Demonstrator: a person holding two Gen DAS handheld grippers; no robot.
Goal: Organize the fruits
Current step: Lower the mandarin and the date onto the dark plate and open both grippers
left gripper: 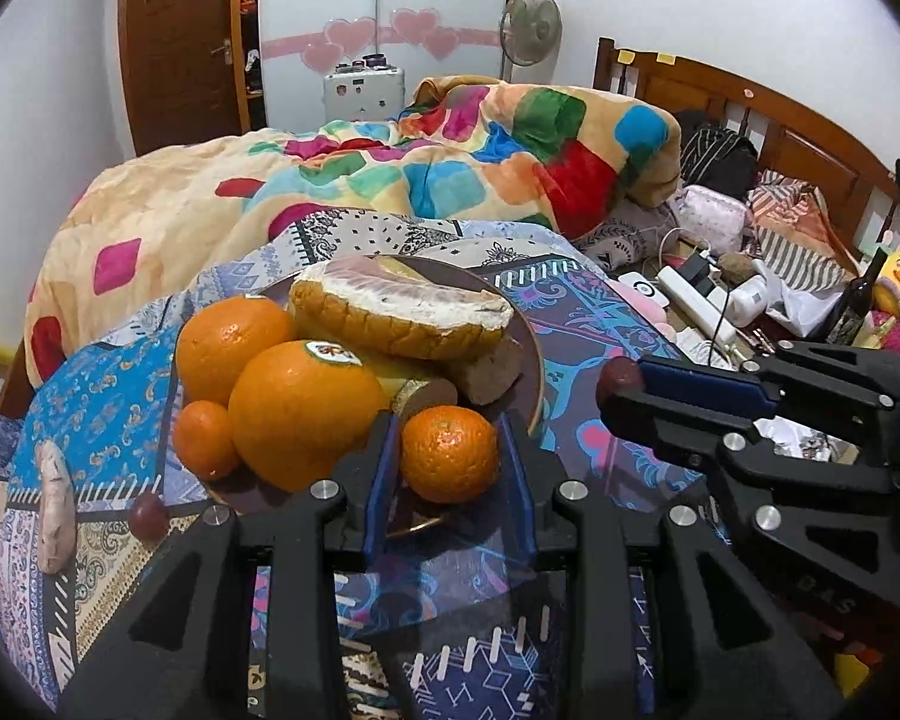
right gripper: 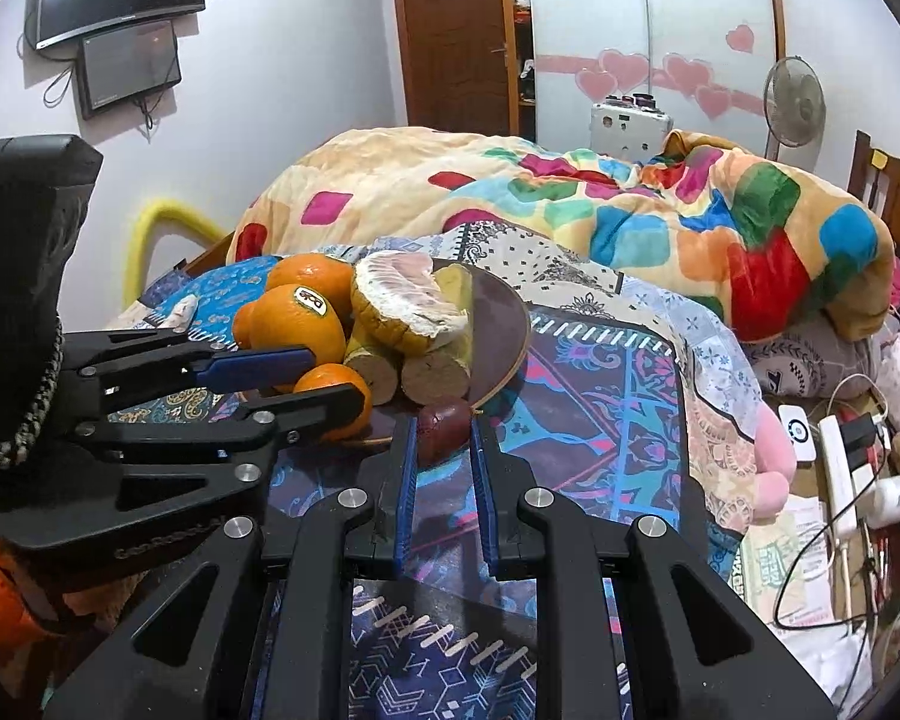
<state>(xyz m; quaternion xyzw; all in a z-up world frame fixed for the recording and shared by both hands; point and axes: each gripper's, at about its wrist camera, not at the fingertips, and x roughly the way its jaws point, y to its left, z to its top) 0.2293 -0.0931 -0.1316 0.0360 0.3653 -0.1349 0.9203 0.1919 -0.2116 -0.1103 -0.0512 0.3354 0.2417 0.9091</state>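
A dark round plate (left gripper: pixel 529 341) (right gripper: pixel 501 324) rests on the patterned bedspread. On it are two big oranges (left gripper: pixel 306 414) (right gripper: pixel 297 318), a small one (left gripper: pixel 204 438), a film-wrapped pomelo wedge (left gripper: pixel 402 306) (right gripper: pixel 402 300) and brown cut pieces (left gripper: pixel 492 369) (right gripper: pixel 435 372). My left gripper (left gripper: pixel 450 450) (right gripper: pixel 330 381) is shut on a tangerine (left gripper: pixel 450 453) (right gripper: pixel 339 399) at the plate's near rim. My right gripper (right gripper: pixel 444 450) (left gripper: pixel 621 384) is shut on a small dark red fruit (right gripper: pixel 444 427) (left gripper: pixel 618 377) just right of the plate. Another dark red fruit (left gripper: pixel 148 516) lies loose on the spread.
A beige lumpy object (left gripper: pixel 54 516) lies at the far left. A colourful quilt (left gripper: pixel 390 180) is heaped behind the plate. A power strip (left gripper: pixel 696 300) (right gripper: pixel 840 468), cables, a bottle (left gripper: pixel 864 300) and clutter fill the right, before the wooden headboard (left gripper: pixel 750 102).
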